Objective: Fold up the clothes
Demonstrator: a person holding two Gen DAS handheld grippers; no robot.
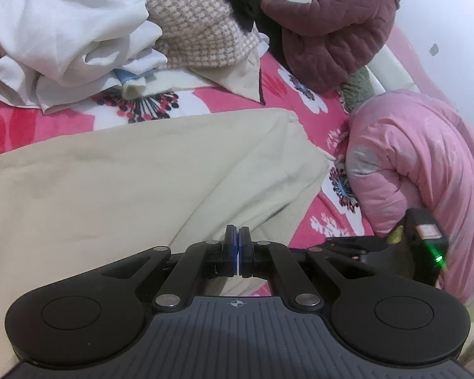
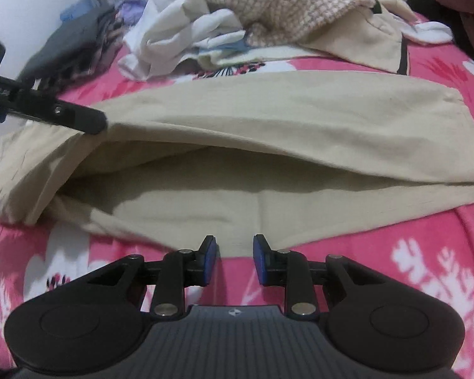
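A beige garment lies spread on the pink flowered bed; it also shows in the right wrist view, with its upper layer lifted off the lower one. My left gripper is shut on the beige garment's edge and holds it up; it shows in the right wrist view at the left, pinching the cloth. My right gripper is open and empty, just in front of the garment's near edge. Its body shows in the left wrist view at the right.
A heap of white clothes, a checked garment and a maroon quilted jacket lie at the back of the bed. A pink padded coat lies on the right. Dark folded clothes sit at the far left.
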